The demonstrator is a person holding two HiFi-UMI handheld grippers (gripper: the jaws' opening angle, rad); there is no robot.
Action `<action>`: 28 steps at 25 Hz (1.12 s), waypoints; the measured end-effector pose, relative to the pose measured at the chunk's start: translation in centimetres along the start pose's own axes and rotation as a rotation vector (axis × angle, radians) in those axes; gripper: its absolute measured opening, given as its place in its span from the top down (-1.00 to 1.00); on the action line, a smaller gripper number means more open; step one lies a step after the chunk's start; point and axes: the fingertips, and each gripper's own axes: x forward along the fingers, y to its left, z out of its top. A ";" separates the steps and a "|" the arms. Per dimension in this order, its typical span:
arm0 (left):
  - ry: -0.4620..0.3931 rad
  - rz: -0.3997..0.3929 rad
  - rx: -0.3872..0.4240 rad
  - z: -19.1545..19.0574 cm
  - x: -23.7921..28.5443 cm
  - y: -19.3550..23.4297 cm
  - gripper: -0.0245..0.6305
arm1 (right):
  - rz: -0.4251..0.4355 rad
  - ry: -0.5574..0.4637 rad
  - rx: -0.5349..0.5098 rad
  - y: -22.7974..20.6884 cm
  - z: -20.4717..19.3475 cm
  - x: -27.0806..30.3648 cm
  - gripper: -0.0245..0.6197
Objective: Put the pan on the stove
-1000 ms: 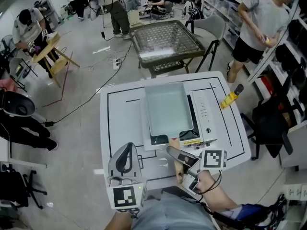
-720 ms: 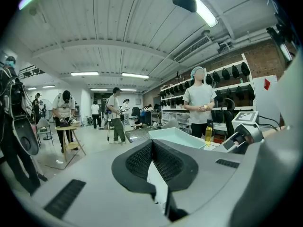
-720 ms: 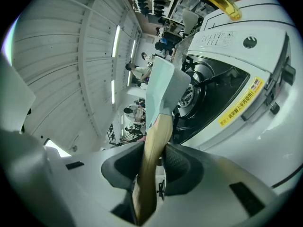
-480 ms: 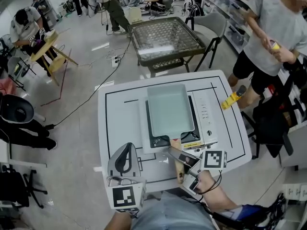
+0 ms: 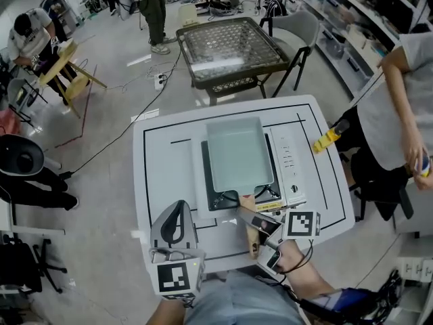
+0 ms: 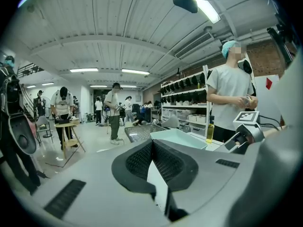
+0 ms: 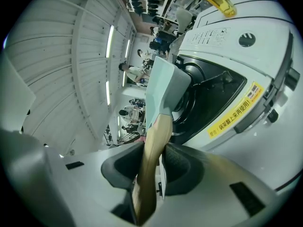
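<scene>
Yellow bottle (image 5: 326, 139) stands beside the stove (image 5: 287, 161), apart from the pan (image 5: 235, 153).

Pan (image 5: 234, 153): smooth, matt pale-green finish; handle (image 7: 152, 157): bare light wood. Stove (image 5: 290, 166): glossy white casing. Table (image 5: 169, 181): smooth matt white.

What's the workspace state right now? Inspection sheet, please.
Surface: white table, black line markings.
Job's things: pan over the stove burner; whether it rests there is unclear.
Clutter: yellow bottle at the table's right edge.
Grippers: right gripper shut on the pan's wooden handle; left gripper shut, empty.
Cables: floor cable left of the table, near a power strip.
Surroundings: mesh-topped table, chair, people, shelves.
</scene>
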 end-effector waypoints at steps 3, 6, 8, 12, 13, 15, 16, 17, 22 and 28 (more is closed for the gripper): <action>-0.005 -0.006 -0.003 -0.1 0.4 -0.3 0.87 | 0.005 0.007 -0.022 0.3 0.4 0.1 0.50; -0.013 -0.013 -0.004 0.1 0.5 -0.4 0.87 | -0.014 0.010 -0.001 0.3 0.4 0.0 0.50; -0.008 -0.015 -0.004 0.1 0.5 -0.5 0.87 | -0.039 0.020 -0.028 0.1 0.6 -0.1 0.51; -0.005 -0.016 -0.001 0.2 0.6 -0.6 0.87 | -0.016 0.014 0.016 0.4 0.4 0.1 0.50; -0.008 -0.016 0.000 0.3 0.6 -0.7 0.87 | -0.009 0.012 0.028 0.5 0.2 0.1 0.50; -0.011 -0.016 0.002 0.4 0.4 -0.7 0.87 | -0.005 0.013 0.035 0.5 0.0 0.0 0.44; -0.014 -0.014 0.004 0.4 0.4 -0.8 0.87 | -0.003 0.013 0.026 0.5 0.0 -0.2 0.40; -0.018 -0.014 0.005 0.4 0.3 -0.8 0.87 | 0.004 0.010 0.014 0.5 0.0 -0.4 0.36; -0.034 -0.031 0.013 0.5 -0.4 -1.4 0.87 | 0.060 -0.062 -0.037 1.0 0.5 -2.3 0.30; -0.053 -0.070 0.020 -0.3 -3.1 -2.7 0.87 | 0.033 -0.210 -0.073 -0.1 0.3 -7.4 0.29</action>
